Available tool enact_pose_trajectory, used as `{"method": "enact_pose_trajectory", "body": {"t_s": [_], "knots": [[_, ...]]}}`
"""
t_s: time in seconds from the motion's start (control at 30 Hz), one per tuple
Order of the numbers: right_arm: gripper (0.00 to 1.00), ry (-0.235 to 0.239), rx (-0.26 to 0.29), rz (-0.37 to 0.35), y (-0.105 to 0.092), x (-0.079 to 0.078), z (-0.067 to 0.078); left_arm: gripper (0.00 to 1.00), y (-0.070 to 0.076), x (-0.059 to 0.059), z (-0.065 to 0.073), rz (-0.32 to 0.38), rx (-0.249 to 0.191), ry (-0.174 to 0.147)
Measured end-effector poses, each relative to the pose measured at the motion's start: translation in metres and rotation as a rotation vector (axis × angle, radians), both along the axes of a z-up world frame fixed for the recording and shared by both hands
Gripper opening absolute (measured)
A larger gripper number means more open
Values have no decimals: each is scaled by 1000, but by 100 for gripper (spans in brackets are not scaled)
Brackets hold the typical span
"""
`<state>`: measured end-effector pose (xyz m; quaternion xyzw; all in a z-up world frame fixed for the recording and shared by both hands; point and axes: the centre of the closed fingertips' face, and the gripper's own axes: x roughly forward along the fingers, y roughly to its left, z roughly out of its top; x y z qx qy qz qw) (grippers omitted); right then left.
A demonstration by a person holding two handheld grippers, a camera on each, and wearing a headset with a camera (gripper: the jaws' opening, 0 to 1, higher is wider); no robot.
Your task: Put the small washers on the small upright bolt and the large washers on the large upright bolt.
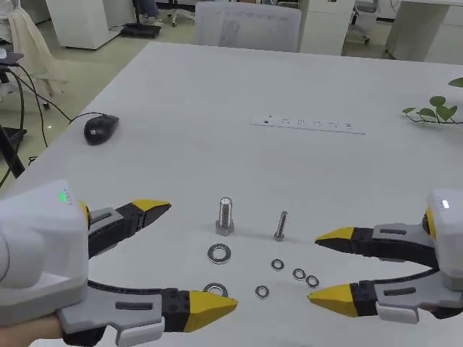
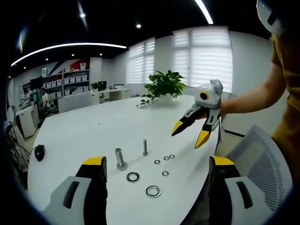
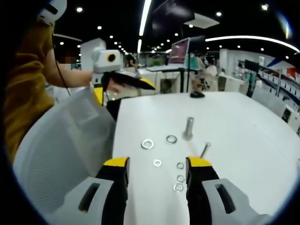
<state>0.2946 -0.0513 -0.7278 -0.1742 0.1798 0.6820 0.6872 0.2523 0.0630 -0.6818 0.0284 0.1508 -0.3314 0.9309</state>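
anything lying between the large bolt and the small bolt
no, that stretch of table is bare in the head view; the large bolt and small bolt stand apart

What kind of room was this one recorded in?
Most likely an open-plan office: the long white table carries a computer mouse and a power strip, and shelves line the far wall.

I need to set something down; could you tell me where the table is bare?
Bare: the stretch between mouse, power strip and bolts, and the right side between plant and right gripper. Crowded: the washers in front of the bolts.
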Motion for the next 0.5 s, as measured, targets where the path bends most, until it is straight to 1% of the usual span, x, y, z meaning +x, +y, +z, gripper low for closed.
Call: {"method": "enact_pose_trajectory", "body": {"t_s": [0.03,0.07,0.13,0.23,0.3,0.4,0.5], "knots": [[49,-1,-11,-1,-1,2,-1,90,0,0,0,1,-1,-3],[49,1,-38,-5,-4,4,-5,90,0,0,1,3,-2,-3],[49,-4,-57,3,-5,6,-9,89,-1,0,1,5,-6,-3],[48,2,-106,9,-8,9,-17,89,-4,0,4,7,-17,-13],[48,0,-122,13,-8,12,-22,89,-5,0,4,6,-20,-12],[47,9,-142,17,-9,14,-27,89,-6,0,3,5,-16,-8],[47,2,-186,34,-10,15,-34,89,-6,0,3,10,-18,-9]]}}
